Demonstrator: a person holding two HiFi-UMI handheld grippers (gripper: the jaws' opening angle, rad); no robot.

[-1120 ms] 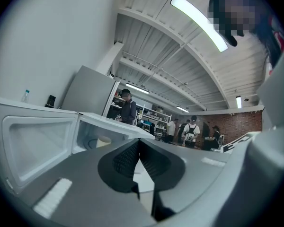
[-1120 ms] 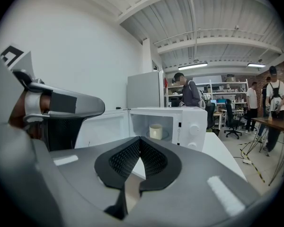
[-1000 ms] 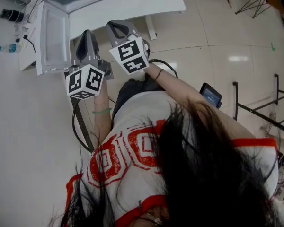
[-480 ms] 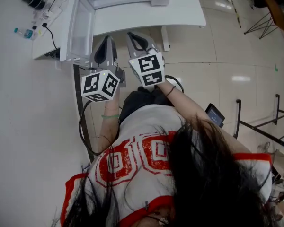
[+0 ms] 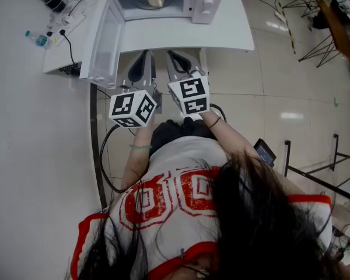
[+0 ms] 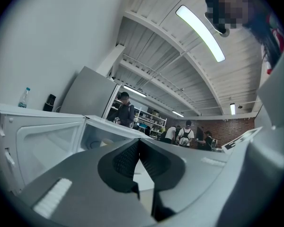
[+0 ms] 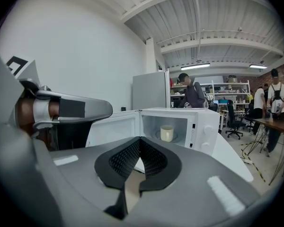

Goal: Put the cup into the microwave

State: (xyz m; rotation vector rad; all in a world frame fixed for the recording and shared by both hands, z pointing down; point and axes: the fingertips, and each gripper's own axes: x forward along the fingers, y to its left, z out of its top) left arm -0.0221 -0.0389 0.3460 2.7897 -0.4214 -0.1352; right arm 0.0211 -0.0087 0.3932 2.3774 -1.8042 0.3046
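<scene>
Your left gripper (image 6: pixel 139 144) and right gripper (image 7: pixel 139 142) both have their jaws pressed together with nothing between the pads. They sit side by side at the near edge of the white table (image 5: pixel 181 37), short of the microwave (image 5: pixel 207 6). The cup (image 7: pixel 166 133) stands upright inside the microwave's cavity (pale, and on what seems to be the turntable, though it shows small). The door (image 5: pixel 104 39) hangs wide open on your left, its free edge just beside the left gripper, and a small bottle (image 5: pixel 38 38) lies further left.
</scene>
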